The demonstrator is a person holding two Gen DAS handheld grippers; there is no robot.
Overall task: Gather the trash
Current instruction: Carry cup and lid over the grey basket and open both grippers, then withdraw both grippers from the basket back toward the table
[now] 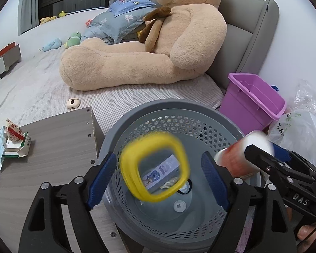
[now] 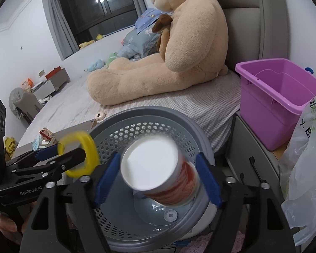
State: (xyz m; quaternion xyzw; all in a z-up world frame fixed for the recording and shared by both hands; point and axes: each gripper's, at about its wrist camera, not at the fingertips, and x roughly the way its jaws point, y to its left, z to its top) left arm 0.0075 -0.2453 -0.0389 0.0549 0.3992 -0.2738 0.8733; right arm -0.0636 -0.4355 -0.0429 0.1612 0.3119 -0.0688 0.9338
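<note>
Both grippers hang over a grey perforated trash basket (image 1: 200,116), which stands beside the bed (image 1: 137,97).

Left gripper (image 1: 158,177): jaws spread wide, blue pads (image 1: 101,175) clear of a yellow ring (image 1: 155,166). The ring is motion-blurred, mid-air between the fingers over the basket mouth, touching neither pad as far as the left wrist view shows. In the right wrist view the same ring (image 2: 80,154) sits at the left gripper's fingertips, above the basket's left rim.

Right gripper (image 2: 158,179): jaws also wide, blue pads (image 2: 208,181) standing off a paper cup (image 2: 158,168) with a white base and an orange-red printed wall. The cup is blurred, base toward the camera, between the fingers and over the basket opening; gaps show on both sides. In the left wrist view the cup (image 1: 238,156) is at the basket's right rim, by the right gripper's (image 1: 261,154) tips.

Inside the basket: a small printed box (image 1: 162,172) seen through the ring, plus a round sticker (image 1: 179,206) on the floor.

More trash left: crumpled wrappers and a small carton (image 1: 12,141) near the left edge of a grey wooden board (image 1: 52,147) beside the basket.

Around: a big tan teddy bear (image 1: 158,48) on the bed, a small beige case (image 1: 73,102) on the sheet near the board's far corner, a purple plastic bin (image 2: 280,97) on the right, a white plastic bag (image 2: 305,158) beside it.
</note>
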